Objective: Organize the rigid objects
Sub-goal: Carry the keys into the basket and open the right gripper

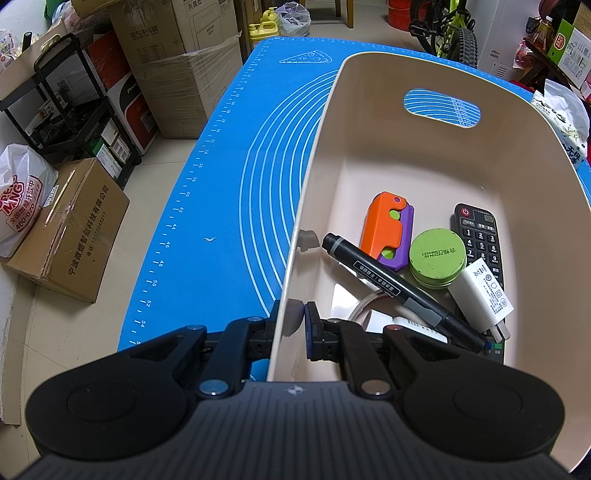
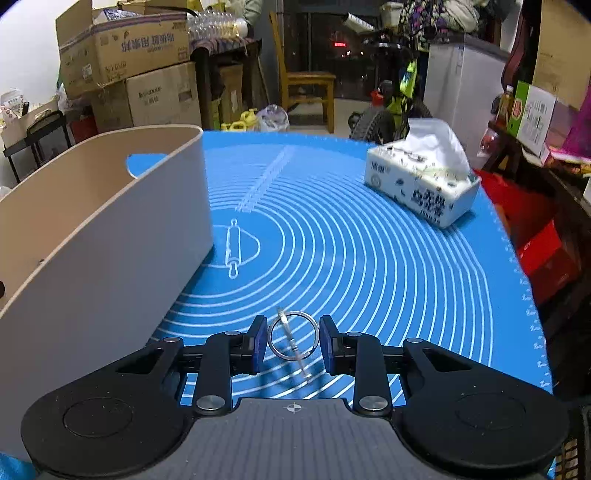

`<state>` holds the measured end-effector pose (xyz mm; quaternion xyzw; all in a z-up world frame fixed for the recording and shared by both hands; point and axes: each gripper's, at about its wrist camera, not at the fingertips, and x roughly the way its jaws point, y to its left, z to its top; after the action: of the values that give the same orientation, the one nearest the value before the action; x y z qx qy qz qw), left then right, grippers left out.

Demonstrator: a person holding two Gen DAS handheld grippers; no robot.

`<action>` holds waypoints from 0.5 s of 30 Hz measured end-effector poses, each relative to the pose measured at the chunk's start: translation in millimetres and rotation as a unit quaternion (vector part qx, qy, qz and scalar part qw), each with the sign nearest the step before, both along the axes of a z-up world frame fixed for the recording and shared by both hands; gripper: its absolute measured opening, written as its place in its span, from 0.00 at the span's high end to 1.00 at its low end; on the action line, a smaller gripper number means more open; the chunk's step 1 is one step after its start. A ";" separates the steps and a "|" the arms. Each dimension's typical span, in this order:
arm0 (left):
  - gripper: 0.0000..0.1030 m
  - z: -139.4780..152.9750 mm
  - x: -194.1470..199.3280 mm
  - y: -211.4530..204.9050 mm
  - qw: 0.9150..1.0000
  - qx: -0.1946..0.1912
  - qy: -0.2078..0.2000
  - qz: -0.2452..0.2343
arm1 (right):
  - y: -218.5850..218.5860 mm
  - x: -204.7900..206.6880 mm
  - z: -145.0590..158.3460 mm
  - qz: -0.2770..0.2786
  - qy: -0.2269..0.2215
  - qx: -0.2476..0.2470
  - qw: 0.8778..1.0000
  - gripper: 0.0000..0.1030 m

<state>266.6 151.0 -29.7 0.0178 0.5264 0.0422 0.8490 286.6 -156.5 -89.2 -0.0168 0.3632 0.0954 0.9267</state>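
Observation:
My left gripper (image 1: 291, 321) is shut on the near left wall of the beige bin (image 1: 317, 147), one pad outside and one inside. In the bin lie an orange and purple toy (image 1: 384, 230), a green round tin (image 1: 437, 257), a black remote (image 1: 478, 236), a black marker (image 1: 384, 284) and a white charger plug (image 1: 484, 295). In the right wrist view, my right gripper (image 2: 293, 341) is shut on a metal key ring (image 2: 295, 313) with a thin pin across it, just above the blue mat (image 2: 369, 258). The bin (image 2: 110, 236) stands to its left.
A white tissue pack (image 2: 424, 184) sits at the mat's far right. Cardboard boxes (image 1: 70, 236), a black rack (image 1: 55, 110) and a bicycle (image 1: 454, 33) stand on the floor around the table. The mat's edge drops off to the left of the bin.

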 end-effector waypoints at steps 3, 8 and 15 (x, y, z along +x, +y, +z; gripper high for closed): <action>0.88 0.0 0.0 -0.1 1.000 0.000 0.000 0.000 | 3.1 -5.2 11.6 0.000 -0.022 -0.001 1.000 0.63; 0.88 0.0 0.0 0.0 1.000 0.000 0.000 0.000 | 11.4 -18.5 43.5 0.016 -0.083 -0.002 0.996 0.63; 0.88 -0.1 0.0 0.1 1.000 0.001 0.000 0.000 | 38.2 -31.4 101.2 0.069 -0.168 0.022 0.983 0.63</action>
<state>266.6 151.1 -29.7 0.0182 0.5264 0.0426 0.8490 255.3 -118.2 12.0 -0.0370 0.1983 0.1633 0.9657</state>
